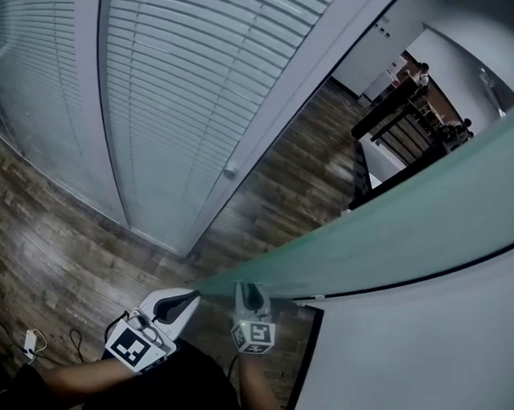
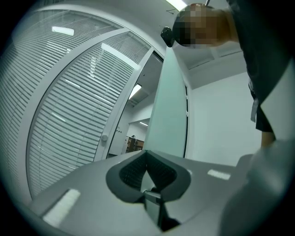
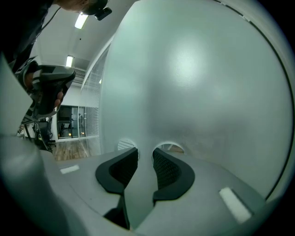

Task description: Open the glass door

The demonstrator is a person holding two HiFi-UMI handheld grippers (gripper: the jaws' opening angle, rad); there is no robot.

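One grip: right hand-held gripper (image 3: pixel 145 156) clamps glass door (image 3: pixel 198 83) edge

Frosted glass door (image 1: pixel 392 223), glossy wood floor (image 1: pixel 51 242)

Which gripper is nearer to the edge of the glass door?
Right. The right gripper holds the edge of the glass door between its jaws. The left gripper, shut and empty, is beside that edge, not on it.

Slatted blinds (image 1: pixel 177 86), wood floor (image 1: pixel 43 241)
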